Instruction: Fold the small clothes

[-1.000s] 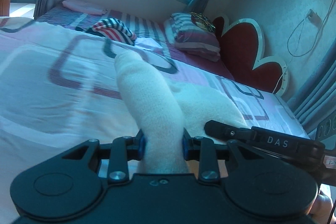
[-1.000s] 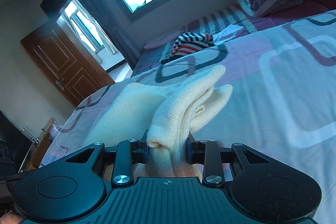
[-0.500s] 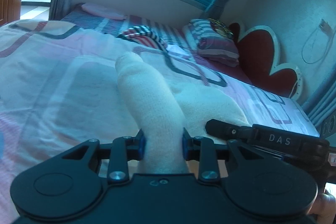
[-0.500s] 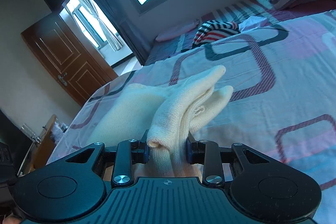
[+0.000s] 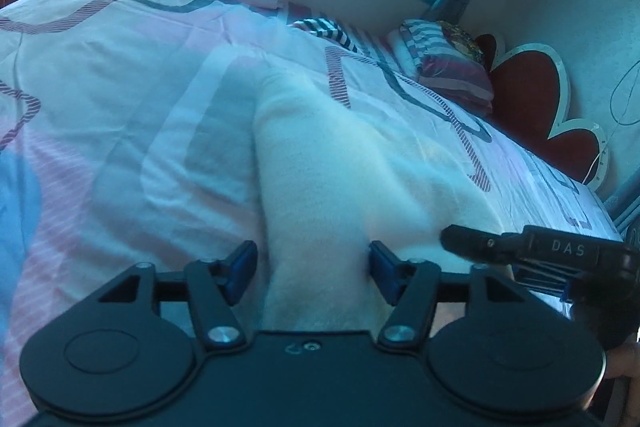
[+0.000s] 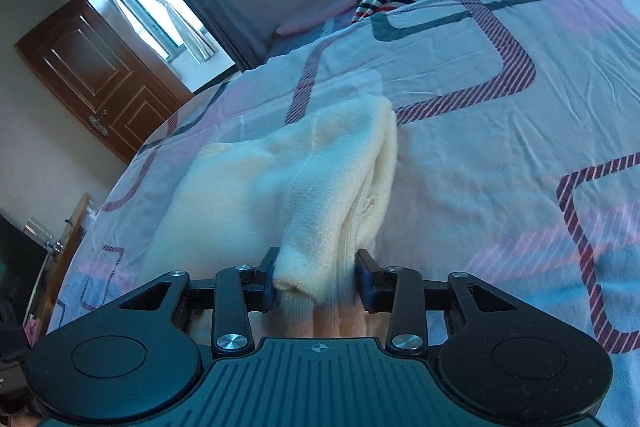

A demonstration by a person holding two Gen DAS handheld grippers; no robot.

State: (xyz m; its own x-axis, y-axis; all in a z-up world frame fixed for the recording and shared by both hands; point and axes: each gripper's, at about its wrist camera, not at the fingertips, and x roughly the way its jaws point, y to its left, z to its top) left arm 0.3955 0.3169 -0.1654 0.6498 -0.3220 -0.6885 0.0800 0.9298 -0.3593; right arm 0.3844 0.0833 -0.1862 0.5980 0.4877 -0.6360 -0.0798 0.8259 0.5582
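Cream knit garment lies folded on bed; left gripper opening clear, right gripper loosening

A home bedroom — quilted bed, pillows, heart headboard.

The left gripper points downward, its jaws opening: the blue pads stand clear of the cream knit garment that runs between them. The right gripper, seen to its right in the left view, is also opening, pads just at the bunched fabric's sides.
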